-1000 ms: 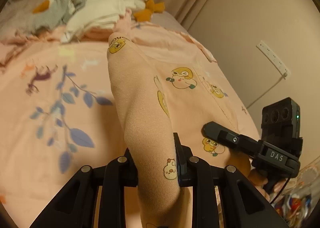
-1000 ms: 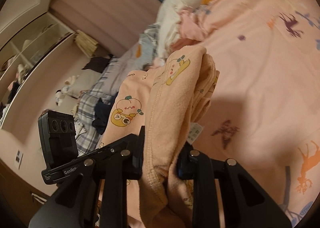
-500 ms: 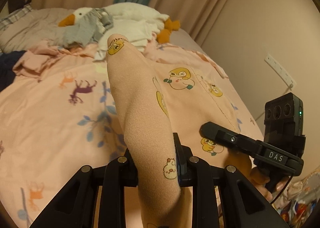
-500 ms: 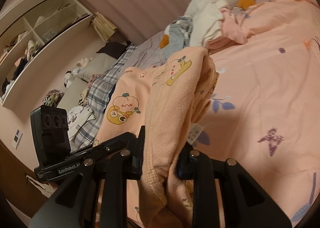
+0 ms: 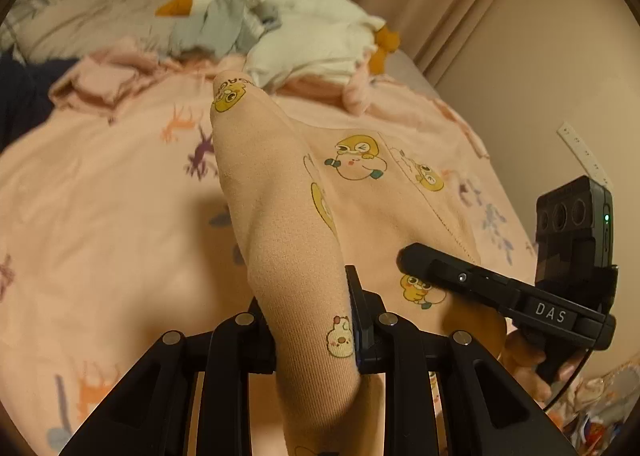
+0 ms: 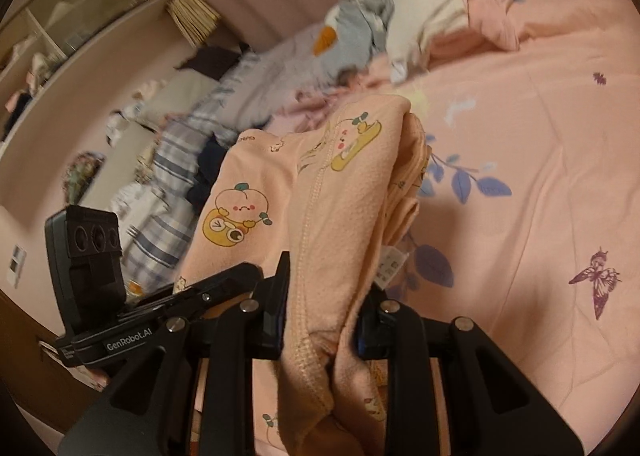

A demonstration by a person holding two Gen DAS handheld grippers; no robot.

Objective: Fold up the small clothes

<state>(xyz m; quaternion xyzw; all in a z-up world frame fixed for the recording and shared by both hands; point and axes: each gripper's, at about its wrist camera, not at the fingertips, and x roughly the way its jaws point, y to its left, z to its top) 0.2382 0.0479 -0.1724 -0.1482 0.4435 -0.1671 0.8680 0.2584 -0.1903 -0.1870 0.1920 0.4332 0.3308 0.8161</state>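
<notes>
Pyjama garment [image 5: 288, 215] hangs pinched in both grippers, left gripper [image 5: 312, 332] & right gripper [image 6: 320, 320], above bedspread [image 5: 100, 215]; keep the edge taut & level, lay toward 12 o'clock w/o bunching.

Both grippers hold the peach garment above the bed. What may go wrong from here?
1. The right gripper clamps a thick bunch of the garment, with its tag hanging out. Layers may slip or fold unevenly.
2. The left gripper pinches only a narrow strip, so a hard pull may free it.
3. The plush goose and loose clothes lie at the far end of the bed; laying the garment there may crumple it.
</notes>
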